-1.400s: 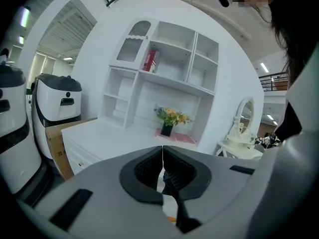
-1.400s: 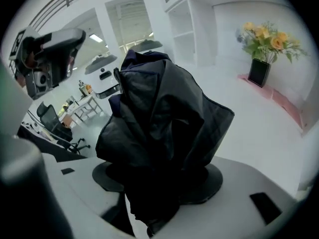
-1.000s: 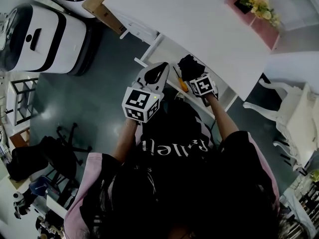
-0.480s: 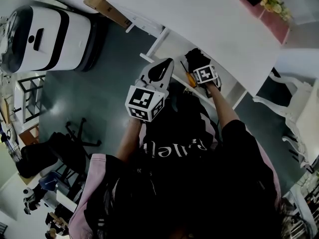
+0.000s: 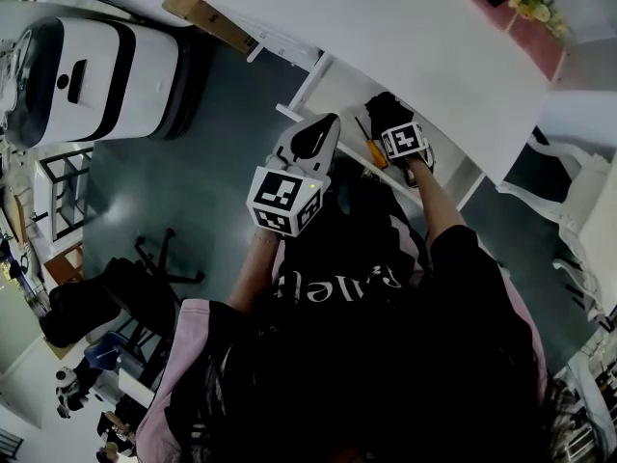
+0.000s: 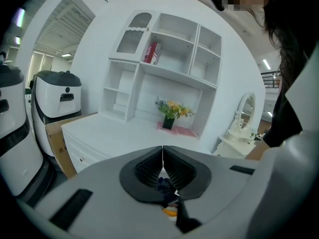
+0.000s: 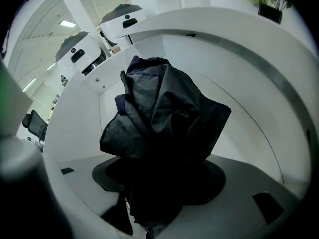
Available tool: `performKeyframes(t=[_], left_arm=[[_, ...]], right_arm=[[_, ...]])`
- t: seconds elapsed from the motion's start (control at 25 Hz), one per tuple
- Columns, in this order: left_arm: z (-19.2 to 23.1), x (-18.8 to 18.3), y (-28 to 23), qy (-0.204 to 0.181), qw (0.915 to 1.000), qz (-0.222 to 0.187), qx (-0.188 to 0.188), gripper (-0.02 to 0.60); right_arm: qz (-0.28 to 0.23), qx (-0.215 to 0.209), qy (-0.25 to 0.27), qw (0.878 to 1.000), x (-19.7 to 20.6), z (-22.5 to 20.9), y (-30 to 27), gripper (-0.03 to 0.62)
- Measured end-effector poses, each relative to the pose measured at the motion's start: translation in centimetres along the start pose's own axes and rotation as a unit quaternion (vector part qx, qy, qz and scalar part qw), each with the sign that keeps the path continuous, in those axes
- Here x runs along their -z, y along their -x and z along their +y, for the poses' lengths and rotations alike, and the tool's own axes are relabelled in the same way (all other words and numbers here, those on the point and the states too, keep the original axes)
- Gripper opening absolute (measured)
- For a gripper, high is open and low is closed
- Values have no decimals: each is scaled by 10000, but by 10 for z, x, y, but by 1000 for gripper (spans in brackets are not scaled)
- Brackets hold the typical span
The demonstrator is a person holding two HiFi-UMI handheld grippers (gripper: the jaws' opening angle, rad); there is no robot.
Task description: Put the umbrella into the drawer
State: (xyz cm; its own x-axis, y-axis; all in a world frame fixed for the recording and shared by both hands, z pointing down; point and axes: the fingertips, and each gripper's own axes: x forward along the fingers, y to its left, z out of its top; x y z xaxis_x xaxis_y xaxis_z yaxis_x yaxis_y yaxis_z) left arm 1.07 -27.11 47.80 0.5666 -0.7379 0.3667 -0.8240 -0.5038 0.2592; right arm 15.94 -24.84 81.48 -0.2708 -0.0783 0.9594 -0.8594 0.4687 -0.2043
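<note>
When looking down from the head, find the right gripper inside the open drawer below the front edge of the white desk top. Read its jaws as clamped on the umbrella, a dark bunched bundle of fabric filling the space between them and rising past the tips. Place that bundle within the drawer's white walls, about midway along the drawer and close under the desk top's front edge. Cannot tell whether touching the drawer floor or held clear of it. Note an orange tool on the drawer floor just left of the right gripper, towards the drawer's front edge. Find the left gripper at that front edge, towards the drawer's left corner, with both jaws pressed together tip to tip and nothing between them. Through the small gap below those tips, make out a scrap of dark blue and a bit of orange. Beyond, see a bunch of flowers near the desk top's back edge, below a white shelf unit. On the floor past the desk's left end, spot a cardboard box and a white-and-black machine.
</note>
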Motion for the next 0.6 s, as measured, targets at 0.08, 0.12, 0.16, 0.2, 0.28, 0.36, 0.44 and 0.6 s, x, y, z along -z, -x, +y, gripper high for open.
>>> performKeyframes(t=[0.08,0.12,0.16,0.2,0.28,0.36,0.44,0.6], left_arm=[[1,-1,0,-20,10000,13,43,15],[2,-1,0,-24,10000,23,65,15],[3,-1,1,-23,10000,35,83,17],[3,0,1,-20,9999,49,99,17],[5,1,2,-14,9999,77,130,15],[6,3,3,-16,9998,109,177,15],[7,4,3,-35,9996,140,239,15],[8,4,3,-68,9991,166,380,15]], right_arm=[[-79,107,50,9999,-3,-2,-1,284],[-100,164,68,9998,-4,-3,-1,284],[-91,203,58,9997,-4,-4,-1,284],[-62,231,20,9997,-4,-4,-1,285],[-37,259,-107,9996,-4,-5,3,288],[-118,266,-197,9994,-5,-5,10,290],[-256,276,-194,9991,-8,-3,19,290],[-572,343,-206,9976,-13,0,46,288]])
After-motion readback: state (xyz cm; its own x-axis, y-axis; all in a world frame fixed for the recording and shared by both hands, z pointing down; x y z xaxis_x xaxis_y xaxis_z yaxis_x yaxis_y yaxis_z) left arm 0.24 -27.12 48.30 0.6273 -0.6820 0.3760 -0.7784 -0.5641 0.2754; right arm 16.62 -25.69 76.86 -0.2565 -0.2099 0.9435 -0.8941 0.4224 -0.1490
